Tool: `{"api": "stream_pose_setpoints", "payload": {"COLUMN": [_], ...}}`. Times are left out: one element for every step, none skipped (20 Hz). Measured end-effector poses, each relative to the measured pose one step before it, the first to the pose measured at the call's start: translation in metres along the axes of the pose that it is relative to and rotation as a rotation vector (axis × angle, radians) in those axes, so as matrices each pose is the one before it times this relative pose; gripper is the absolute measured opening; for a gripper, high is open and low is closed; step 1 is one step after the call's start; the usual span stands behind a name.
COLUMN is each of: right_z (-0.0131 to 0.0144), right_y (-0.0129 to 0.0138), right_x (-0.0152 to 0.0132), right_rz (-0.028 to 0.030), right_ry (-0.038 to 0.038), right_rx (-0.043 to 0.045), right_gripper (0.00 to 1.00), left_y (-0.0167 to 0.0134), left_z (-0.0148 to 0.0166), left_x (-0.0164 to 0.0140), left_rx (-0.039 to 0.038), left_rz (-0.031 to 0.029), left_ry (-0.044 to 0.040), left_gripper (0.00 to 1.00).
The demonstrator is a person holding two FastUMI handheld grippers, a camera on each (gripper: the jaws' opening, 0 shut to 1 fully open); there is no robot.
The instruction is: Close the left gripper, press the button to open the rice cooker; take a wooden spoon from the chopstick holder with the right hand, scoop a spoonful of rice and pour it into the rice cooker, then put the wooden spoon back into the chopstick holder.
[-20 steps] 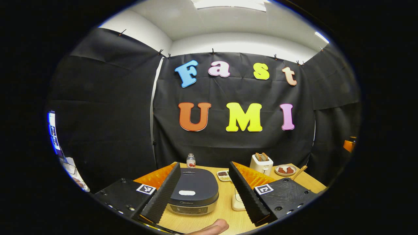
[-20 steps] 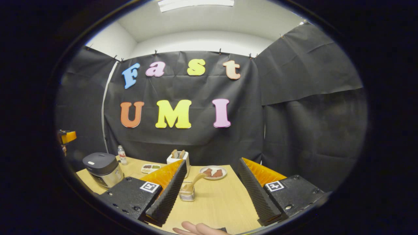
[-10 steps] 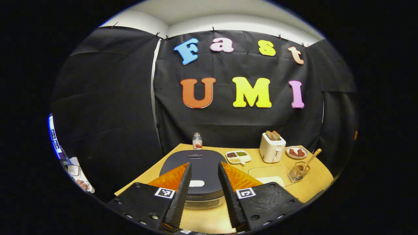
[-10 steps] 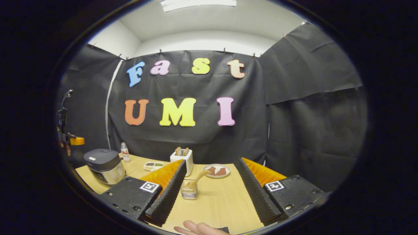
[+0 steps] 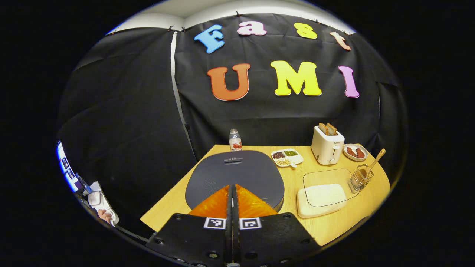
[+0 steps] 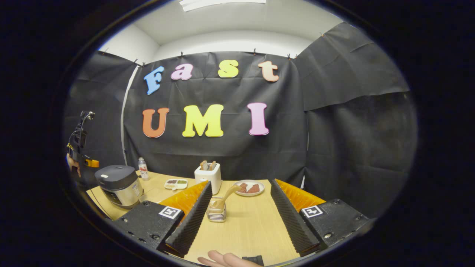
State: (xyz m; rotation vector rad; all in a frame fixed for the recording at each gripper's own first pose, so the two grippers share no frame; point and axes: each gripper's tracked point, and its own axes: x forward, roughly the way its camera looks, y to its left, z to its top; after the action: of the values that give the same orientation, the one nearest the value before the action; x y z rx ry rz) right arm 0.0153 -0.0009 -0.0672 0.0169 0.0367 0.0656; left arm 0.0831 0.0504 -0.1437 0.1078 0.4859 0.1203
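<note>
Jaws pressed together, the left gripper (image 5: 232,193) hangs over the near edge of the rice cooker (image 5: 235,177) at the desk's left, and should push straight down on the hidden button while the right gripper (image 6: 241,209) waits, jaws spread.

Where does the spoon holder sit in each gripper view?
Left gripper view: the holder is far right on the table, right of the rice tray, spoon leaning out.
Right gripper view: low centre, between the open right gripper fingers.
Shared landmark: the toaster behind it.
</note>
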Motion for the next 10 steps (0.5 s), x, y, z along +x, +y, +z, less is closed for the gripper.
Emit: {"api": "stream_pose_setpoints", "payload": {"right_z": [-0.00143, -0.00148, -0.00106, -0.00072, -0.00046, -0.0016, 0.00052, -0.00018, 0.00028, -0.00035], "right_y": [-0.00056, -0.00108, -0.00171, -0.00147, -0.00056, -0.00068, -0.00029, -0.00011, -0.00006, 0.00014], "right_x": [0.00073, 0.00119, 0.00014, 0.00009, -0.00009, 0.00068, -0.00071, -0.00129, -0.00077, 0.00048], "right_rz": [0.00023, -0.00107, -0.00182, -0.00137, -0.00011, -0.00065, -0.00091, 0.00017, 0.00071, 0.00124], "right_ry": [0.00465, 0.00374, 0.00271, 0.00053, 0.00235, 0.00279, -0.00071, -0.00088, -0.00156, -0.0016], "right_rx": [0.0036, 0.00244, 0.0007, 0.0012, -0.00105, -0.0026, -0.00095, -0.0002, 0.00017, 0.00128], "right_gripper": [1.0, 1.0, 1.0, 1.0, 1.0, 1.0, 1.0, 1.0, 1.0, 1.0], "left_y": [0.00211, 0.00536, 0.00283, 0.00176, 0.00223, 0.00035, -0.00105, -0.00105, -0.00371, -0.00277], "left_z": [-0.00574, -0.00445, -0.00459, -0.00149, -0.00418, -0.00199, -0.00155, -0.00172, -0.00223, -0.00123], "left_x": [0.00447, 0.00428, 0.00386, 0.00427, 0.00509, 0.00238, 0.00324, 0.00232, 0.00064, 0.00213], "left_rx": [0.00483, 0.0071, 0.00237, -0.00232, -0.00432, -0.00506, 0.00027, -0.00936, -0.01377, -0.0062], "left_rz": [0.01329, 0.01905, 0.00476, 0.00596, 0.00555, -0.00145, -0.00097, -0.00861, -0.01124, -0.00837], "left_ry": [0.01648, 0.02151, 0.02202, 0.01466, 0.02466, 0.01187, 0.00884, 0.01119, 0.00959, 0.00364], "left_gripper": [0.0, 0.0, 0.0, 0.0, 0.0, 0.09, 0.0, 0.0, 0.0, 0.0]}}
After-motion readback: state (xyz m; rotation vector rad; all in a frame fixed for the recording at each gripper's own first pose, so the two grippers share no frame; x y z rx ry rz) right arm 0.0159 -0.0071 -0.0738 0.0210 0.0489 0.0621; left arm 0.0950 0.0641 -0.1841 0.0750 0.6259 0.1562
